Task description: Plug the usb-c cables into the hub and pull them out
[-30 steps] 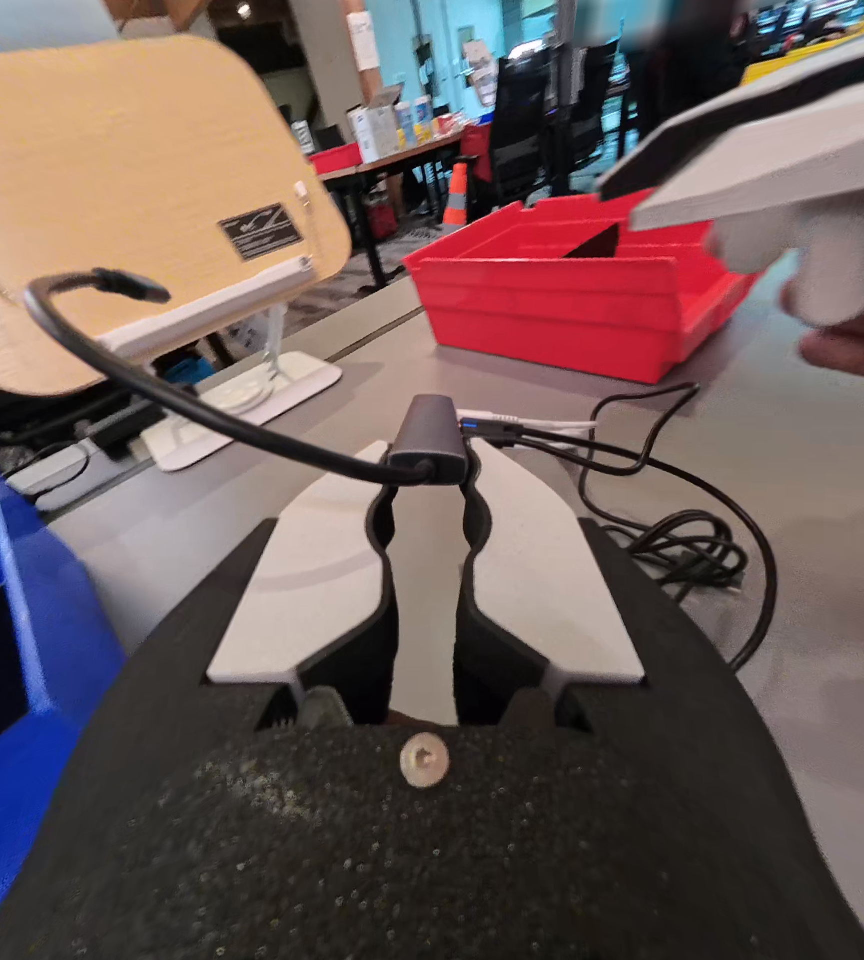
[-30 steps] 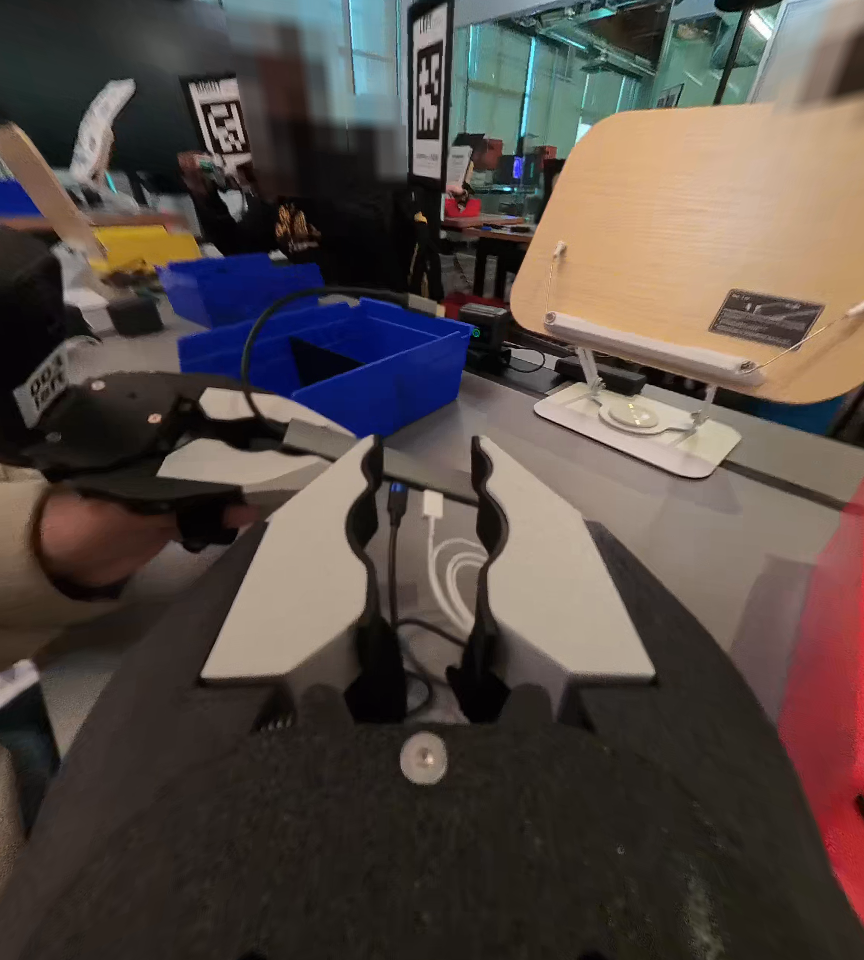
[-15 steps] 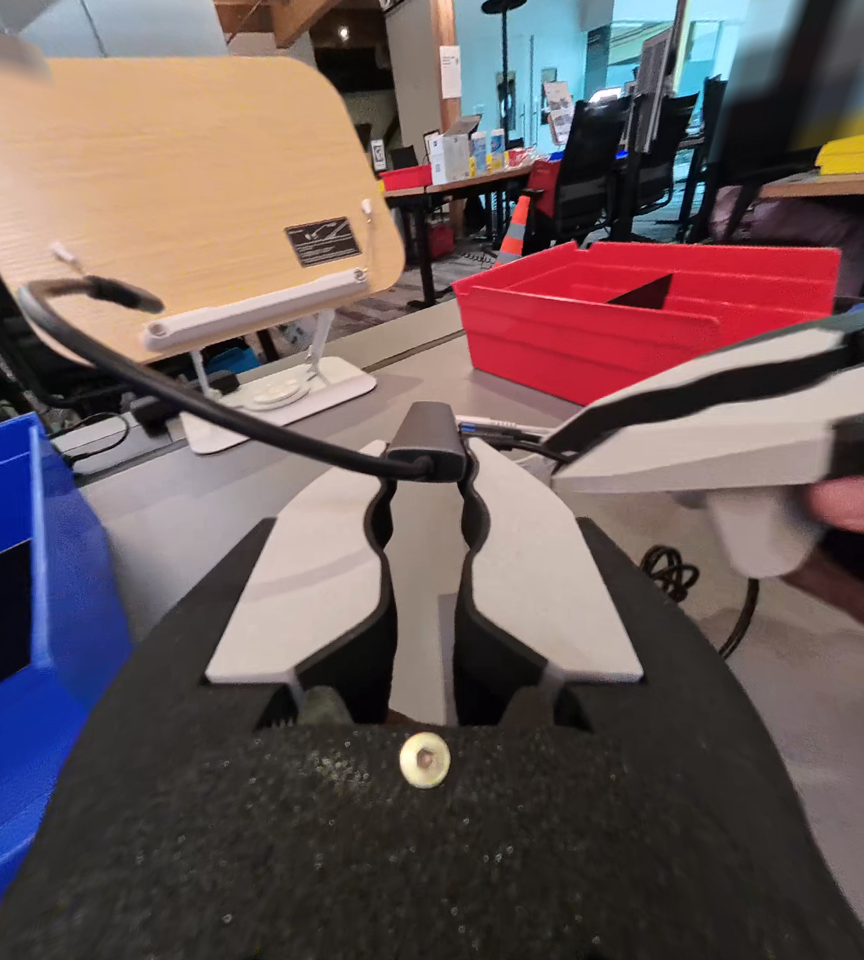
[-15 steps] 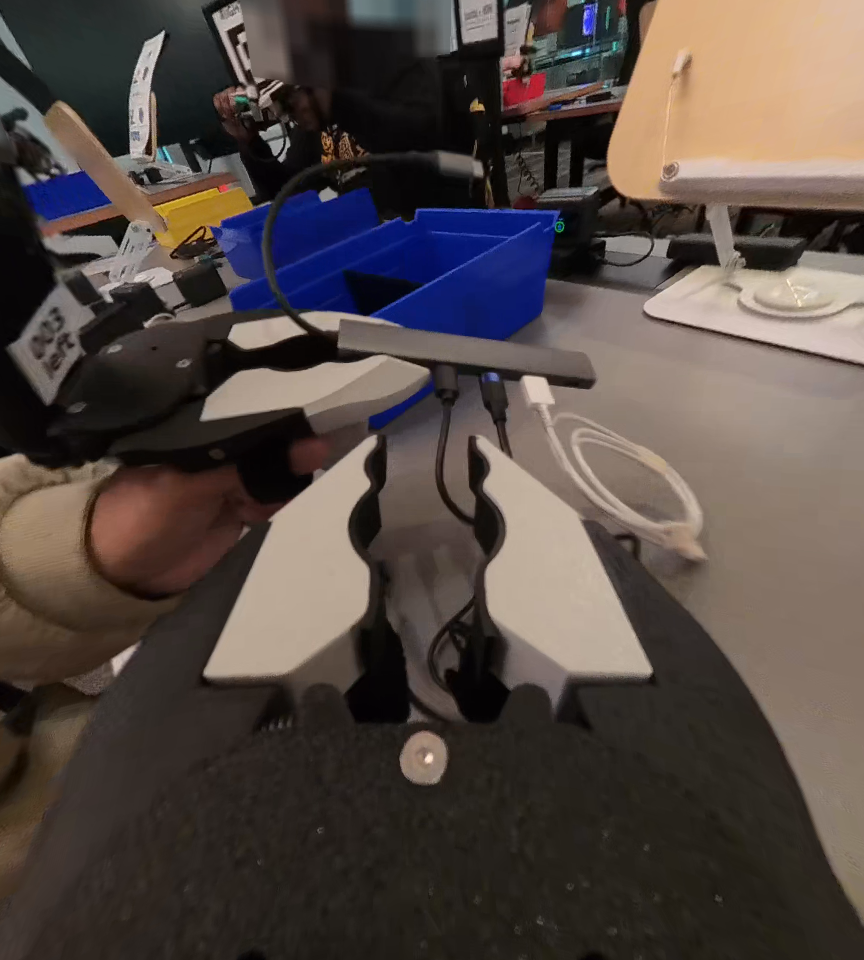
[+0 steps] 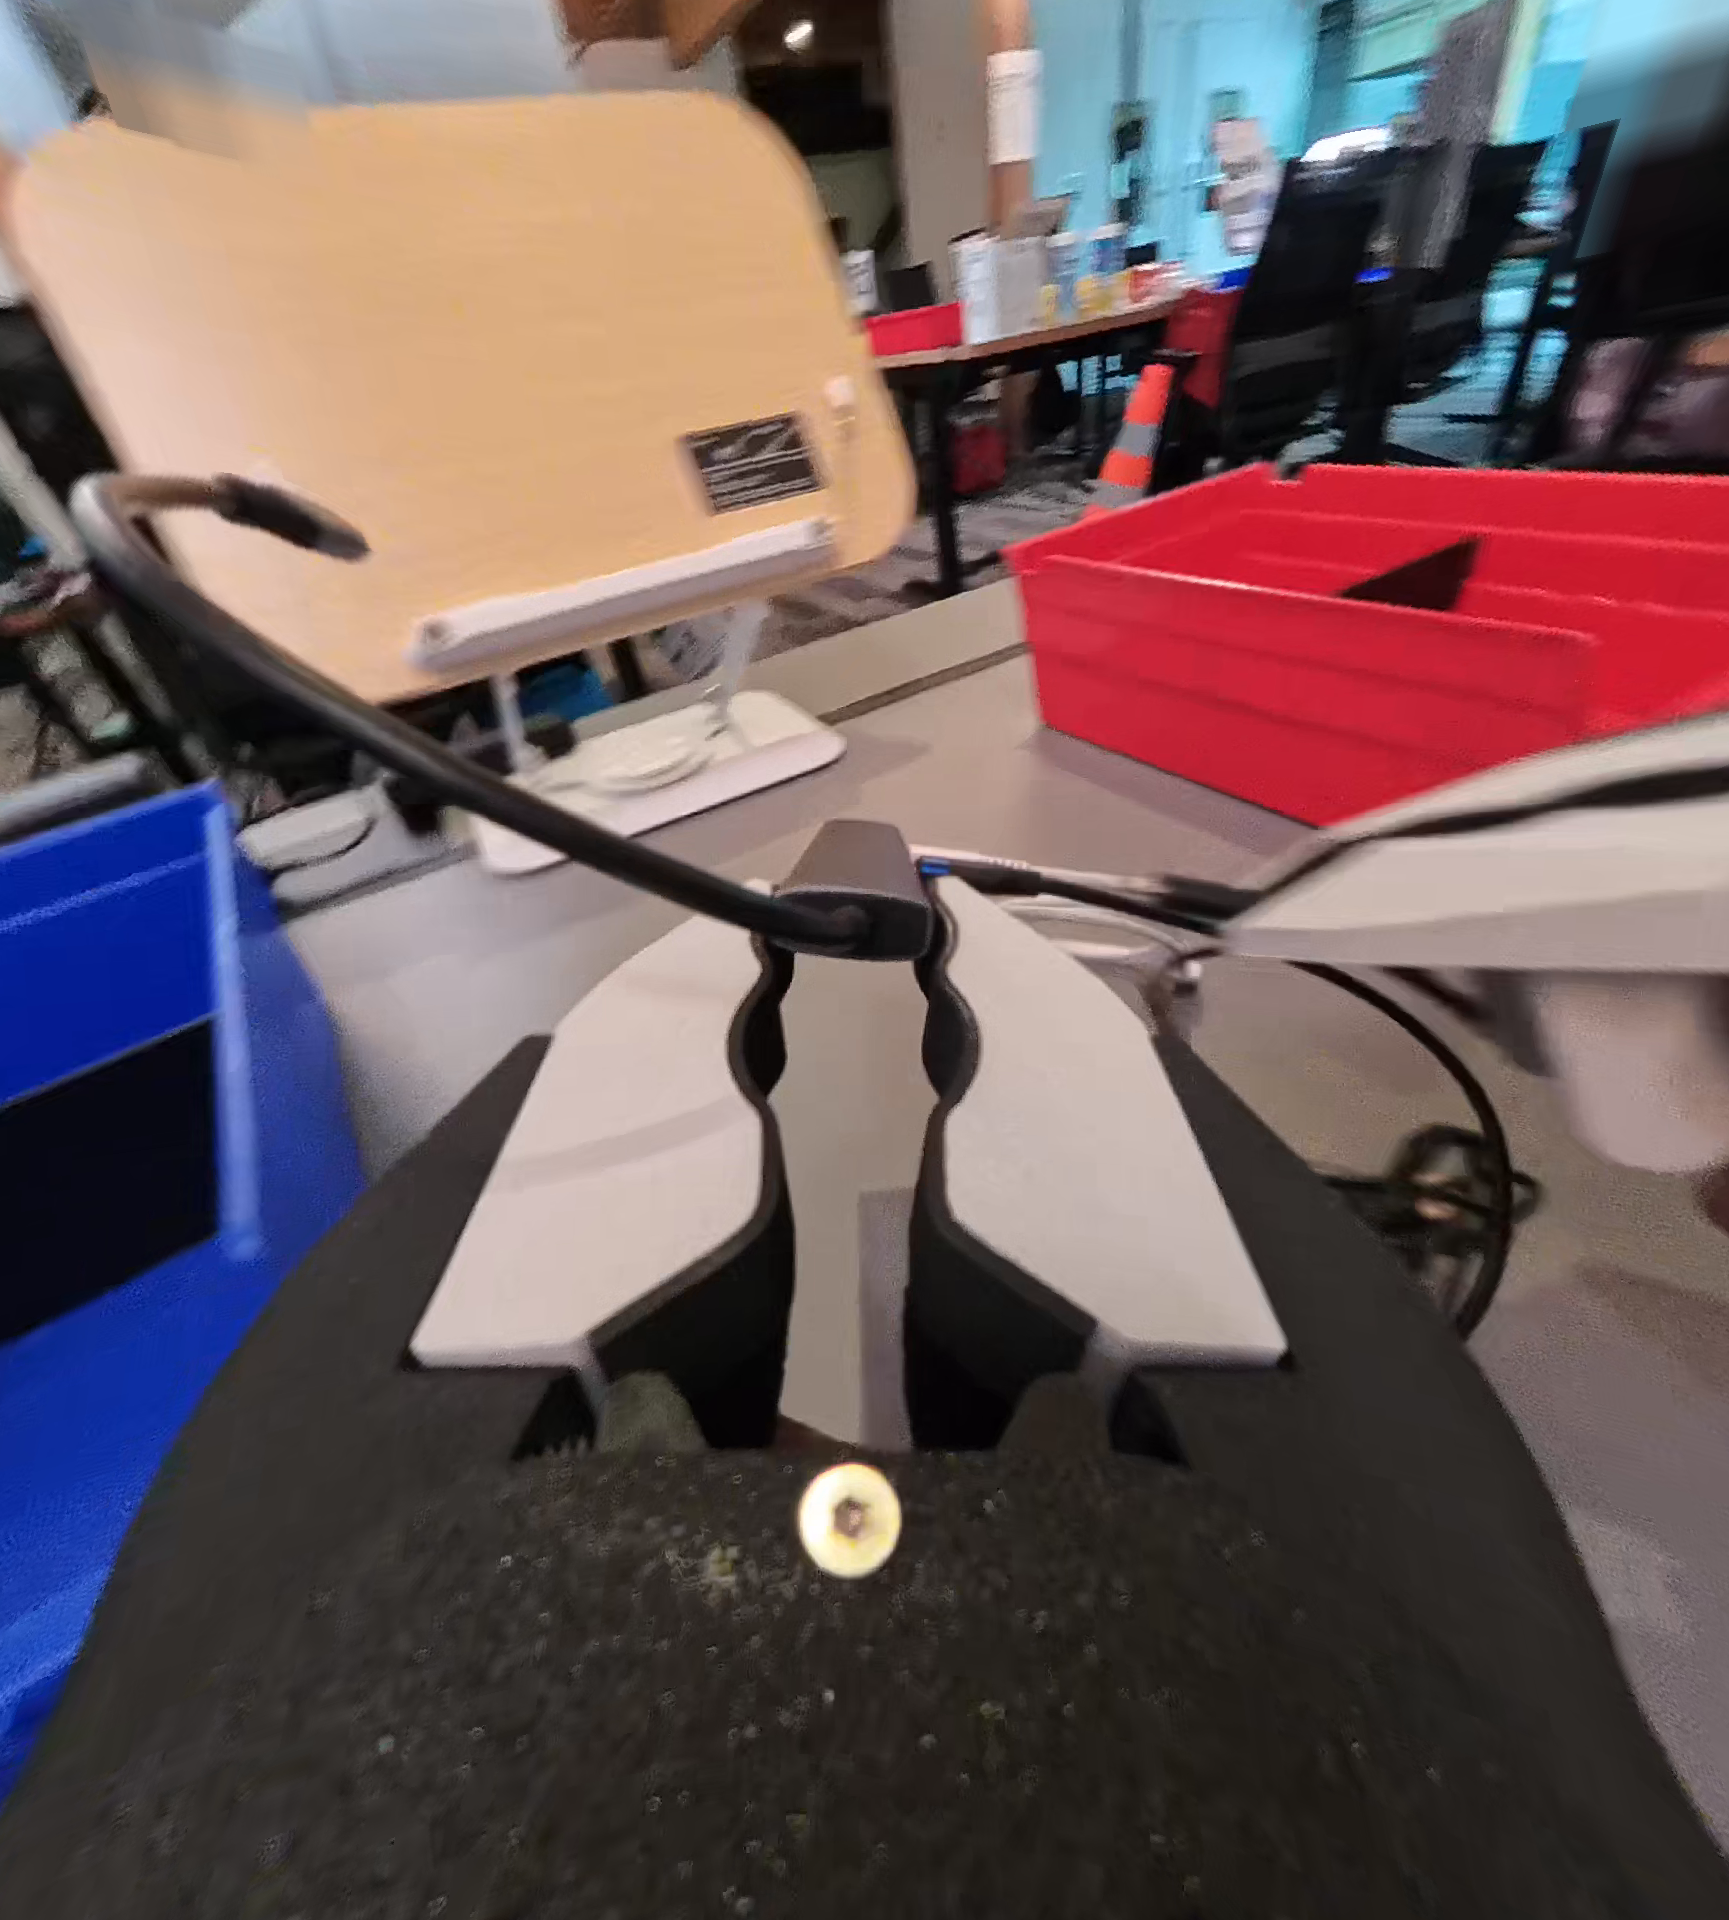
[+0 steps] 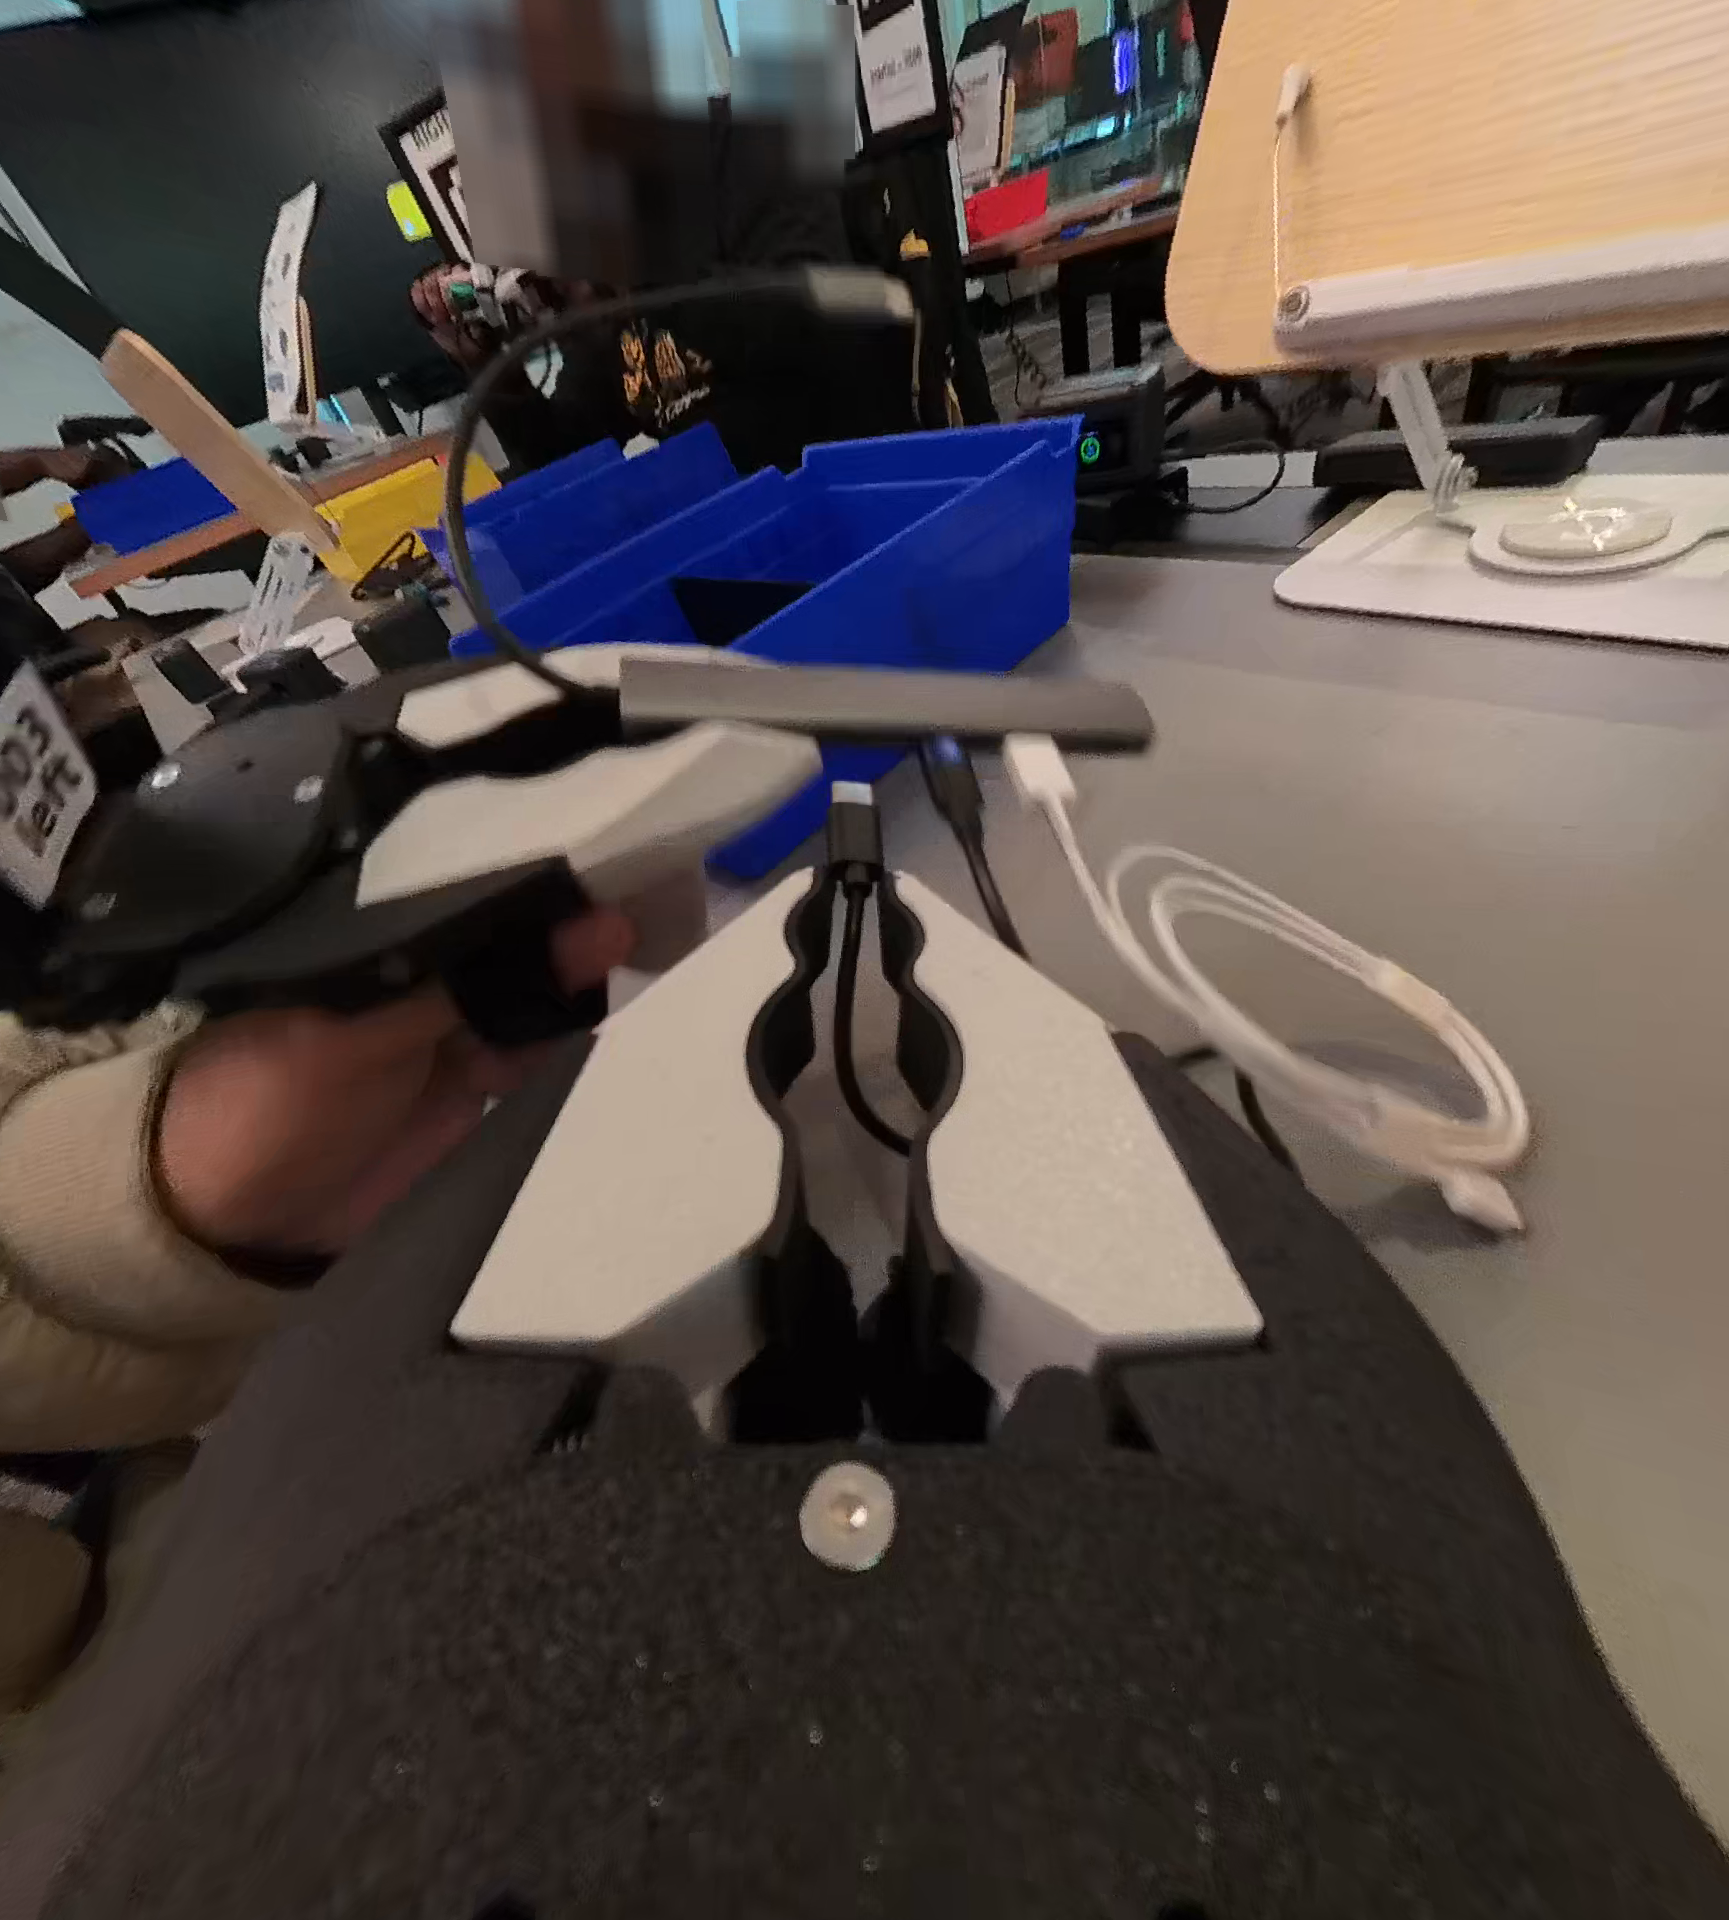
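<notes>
My left gripper point(image 5: 855, 925) is shut on one end of the grey hub point(image 5: 860, 883), held level above the table; it also shows in the right wrist view point(image 6: 652, 717). The hub point(image 6: 881, 707) still has a black cable point(image 6: 953, 800) and a white cable point(image 6: 1042, 774) plugged into its side. My right gripper point(image 6: 852, 883) is shut on another black USB-C cable point(image 6: 852, 831). That cable's silver tip sits just below the hub, out of its port. The right gripper point(image 5: 1244, 914) comes in from the right in the left wrist view.
A blue bin point(image 6: 839, 540) stands behind the hub and a red bin point(image 5: 1307, 665) to the right. A wooden book stand point(image 5: 444, 364) stands at the back. A white cable coil point(image 6: 1307, 1018) and a black cable coil point(image 5: 1442, 1195) lie on the grey table point(image 6: 1462, 831). My right fingertips sit around 6 cm from my left ones.
My right gripper has moved up to the hub, shut on the leftmost black cable and drawn its plug out of the port. The left gripper has kept hold of the hub.
</notes>
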The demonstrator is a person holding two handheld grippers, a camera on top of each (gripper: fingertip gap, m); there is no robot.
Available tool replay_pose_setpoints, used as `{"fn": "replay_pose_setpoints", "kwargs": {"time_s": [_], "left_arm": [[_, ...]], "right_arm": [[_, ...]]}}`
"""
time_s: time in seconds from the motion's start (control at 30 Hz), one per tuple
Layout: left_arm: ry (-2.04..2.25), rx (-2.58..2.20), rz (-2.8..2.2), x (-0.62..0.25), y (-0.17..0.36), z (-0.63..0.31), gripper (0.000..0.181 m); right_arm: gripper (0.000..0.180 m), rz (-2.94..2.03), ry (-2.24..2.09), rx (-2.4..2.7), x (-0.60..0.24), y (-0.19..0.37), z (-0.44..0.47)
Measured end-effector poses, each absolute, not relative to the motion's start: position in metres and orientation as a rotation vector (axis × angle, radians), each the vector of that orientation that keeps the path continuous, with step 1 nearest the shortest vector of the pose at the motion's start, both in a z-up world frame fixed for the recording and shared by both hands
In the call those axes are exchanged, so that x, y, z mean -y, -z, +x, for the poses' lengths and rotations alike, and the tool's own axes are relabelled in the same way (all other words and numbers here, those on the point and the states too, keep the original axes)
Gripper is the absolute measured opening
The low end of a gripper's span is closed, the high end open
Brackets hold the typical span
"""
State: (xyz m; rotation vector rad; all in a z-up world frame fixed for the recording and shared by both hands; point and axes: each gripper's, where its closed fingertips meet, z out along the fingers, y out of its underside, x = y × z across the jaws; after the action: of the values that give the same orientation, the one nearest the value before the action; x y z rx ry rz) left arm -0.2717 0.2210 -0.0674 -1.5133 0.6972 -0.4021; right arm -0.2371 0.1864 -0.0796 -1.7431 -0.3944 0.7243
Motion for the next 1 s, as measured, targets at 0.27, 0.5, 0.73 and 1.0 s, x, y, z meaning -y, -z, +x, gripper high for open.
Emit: {"fn": "replay_pose_setpoints", "kwargs": {"time_s": [0.27,0.5,0.73,1.0], "left_arm": [[0.183,-0.769,-1.417,-0.230,0.057,-0.288,0.023],[0.294,-0.755,-1.510,-0.237,0.077,-0.289,0.023],[0.288,-0.713,-1.470,-0.237,0.060,-0.306,0.023],[0.292,-0.705,-1.455,-0.235,0.055,-0.325,0.023]], "right_arm": [[0.008,-1.766,-0.852,0.546,-0.176,0.081,-0.221],[0.041,-1.825,-0.955,0.492,-0.193,0.105,-0.184],[0.066,-1.937,-0.874,0.705,-0.181,0.128,-0.179],[0.076,-2.017,-0.451,1.059,-0.175,0.173,-0.193]]}}
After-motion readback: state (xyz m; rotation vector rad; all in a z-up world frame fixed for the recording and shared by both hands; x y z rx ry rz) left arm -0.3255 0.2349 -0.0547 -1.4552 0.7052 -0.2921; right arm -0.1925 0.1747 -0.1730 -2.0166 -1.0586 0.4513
